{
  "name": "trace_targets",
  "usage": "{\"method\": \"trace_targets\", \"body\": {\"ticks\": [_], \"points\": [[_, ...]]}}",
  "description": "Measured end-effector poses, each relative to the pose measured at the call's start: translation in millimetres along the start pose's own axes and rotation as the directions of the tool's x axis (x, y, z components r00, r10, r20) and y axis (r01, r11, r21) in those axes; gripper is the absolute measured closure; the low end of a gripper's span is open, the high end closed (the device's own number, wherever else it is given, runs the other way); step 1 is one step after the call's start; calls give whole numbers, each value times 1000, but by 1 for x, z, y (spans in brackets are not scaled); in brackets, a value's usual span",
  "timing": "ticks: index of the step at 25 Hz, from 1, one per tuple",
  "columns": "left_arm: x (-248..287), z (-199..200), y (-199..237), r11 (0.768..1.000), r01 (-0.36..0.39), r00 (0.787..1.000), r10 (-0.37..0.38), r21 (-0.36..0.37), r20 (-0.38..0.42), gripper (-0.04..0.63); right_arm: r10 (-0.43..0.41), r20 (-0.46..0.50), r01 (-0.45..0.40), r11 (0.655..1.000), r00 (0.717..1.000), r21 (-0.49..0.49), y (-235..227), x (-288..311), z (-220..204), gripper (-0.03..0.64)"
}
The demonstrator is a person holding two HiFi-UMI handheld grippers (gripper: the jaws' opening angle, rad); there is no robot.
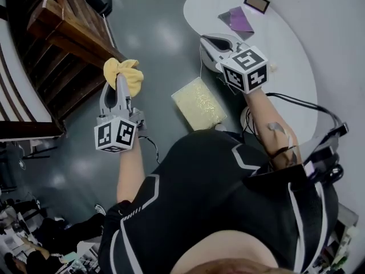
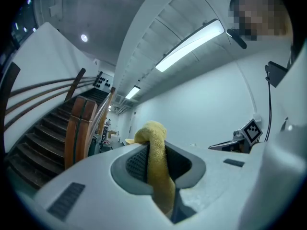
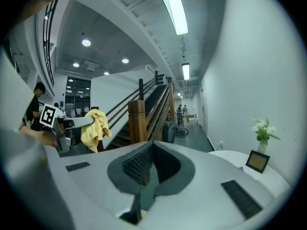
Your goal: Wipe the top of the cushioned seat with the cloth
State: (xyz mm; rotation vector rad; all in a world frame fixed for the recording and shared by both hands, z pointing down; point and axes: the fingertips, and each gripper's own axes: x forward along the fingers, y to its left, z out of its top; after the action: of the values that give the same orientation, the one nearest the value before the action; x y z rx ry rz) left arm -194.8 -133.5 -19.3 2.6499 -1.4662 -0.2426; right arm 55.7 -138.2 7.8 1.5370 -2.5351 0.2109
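Above grey floor, cloth sits between left claw jaws.

Staircase in all three views

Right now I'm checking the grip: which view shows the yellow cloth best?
The left gripper view: the yellow cloth sits central, pinched in the jaws of the left tool. The head view shows it bunched at that tool's tip; the right gripper view shows it small, draping at the left.
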Motion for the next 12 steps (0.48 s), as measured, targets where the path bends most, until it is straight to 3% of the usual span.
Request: {"method": "trace_targets", "body": {"ticks": [12], "points": [[-5,5,-12,995,-40,999,41,90,-8,534,30,-8,-30,999,1000,-36,4,-2,8,612]]}}
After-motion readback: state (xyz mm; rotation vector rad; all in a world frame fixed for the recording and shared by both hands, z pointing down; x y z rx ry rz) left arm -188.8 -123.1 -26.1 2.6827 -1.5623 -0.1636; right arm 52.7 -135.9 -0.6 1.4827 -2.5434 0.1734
